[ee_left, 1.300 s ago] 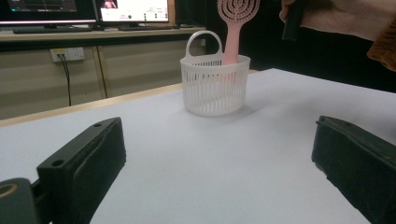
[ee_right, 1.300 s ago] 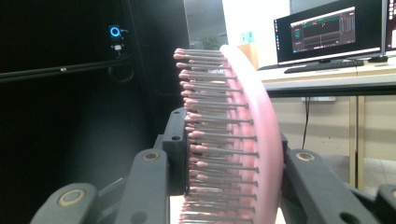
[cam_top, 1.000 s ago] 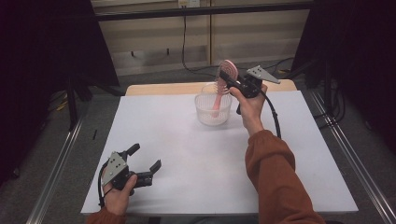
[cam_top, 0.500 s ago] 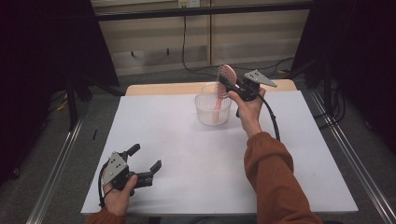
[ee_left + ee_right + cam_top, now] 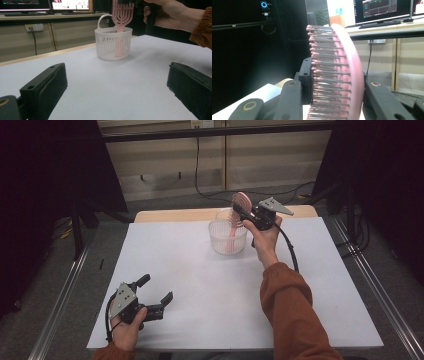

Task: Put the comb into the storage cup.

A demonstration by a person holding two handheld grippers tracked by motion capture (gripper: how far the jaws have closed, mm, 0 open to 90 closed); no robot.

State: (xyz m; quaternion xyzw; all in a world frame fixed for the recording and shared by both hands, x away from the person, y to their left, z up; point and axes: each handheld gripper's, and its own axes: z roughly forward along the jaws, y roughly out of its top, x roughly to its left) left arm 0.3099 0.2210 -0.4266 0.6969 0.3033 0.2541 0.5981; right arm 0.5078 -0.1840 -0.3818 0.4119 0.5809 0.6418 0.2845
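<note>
Little has shifted: right gripper keeps its jaws clamped on the pink brush, handle down in the white basket near the white table's far edge. Left gripper rests wide open at the near-left corner, bare tabletop between

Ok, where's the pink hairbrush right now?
The pink hairbrush stands upright at the far middle of the table, its head clamped in the right gripper and its handle down inside the white basket.
</note>
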